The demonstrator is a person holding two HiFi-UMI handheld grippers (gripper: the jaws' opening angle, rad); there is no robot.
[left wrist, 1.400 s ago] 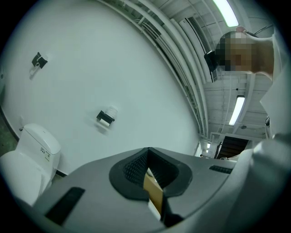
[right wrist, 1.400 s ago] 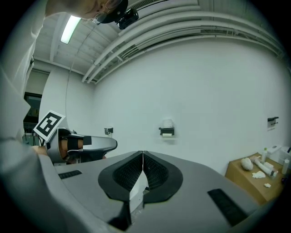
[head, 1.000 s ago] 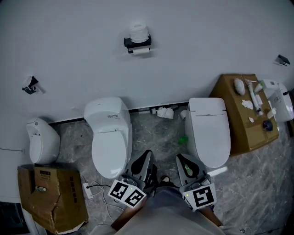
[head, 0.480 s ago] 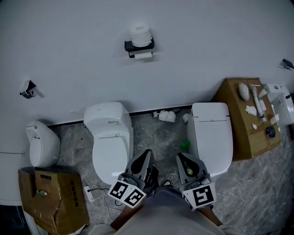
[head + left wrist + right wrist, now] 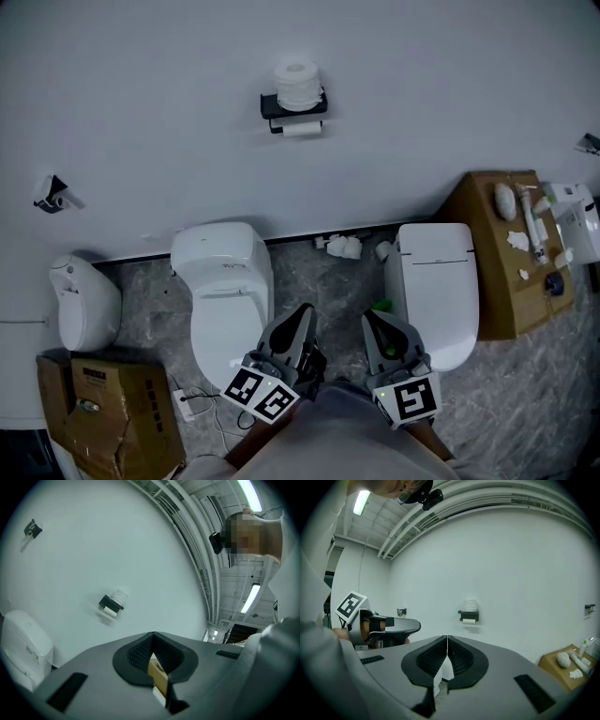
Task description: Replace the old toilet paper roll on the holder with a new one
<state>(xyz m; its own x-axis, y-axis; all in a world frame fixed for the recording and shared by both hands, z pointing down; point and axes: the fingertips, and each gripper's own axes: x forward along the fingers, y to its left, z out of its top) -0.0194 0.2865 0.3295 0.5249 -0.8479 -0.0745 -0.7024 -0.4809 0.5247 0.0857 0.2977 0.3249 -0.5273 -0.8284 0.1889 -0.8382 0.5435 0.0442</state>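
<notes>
On the white wall (image 5: 141,94), well ahead, the black holder (image 5: 292,106) carries the old roll (image 5: 302,129) underneath and a fresh roll (image 5: 298,82) on top. The left tongs (image 5: 302,317) and right tongs (image 5: 372,323) are both closed and empty. Arriving closed, they might knock the fresh roll off.

Illumination is cool and even, supplied by ceiling tube lights (image 5: 249,495) that appear as bright strips with slight glare in both gripper views. In the head view, the white wall (image 5: 169,103) reads pale grey-blue. That view is dim and soft, with only a faint shadow under the paper holder (image 5: 294,103). Both gripper views show strong fisheye curvature and black corner vignetting. In the left gripper view, the paper holder is smeared by blur and the nearest foreground is out of focus.
</notes>
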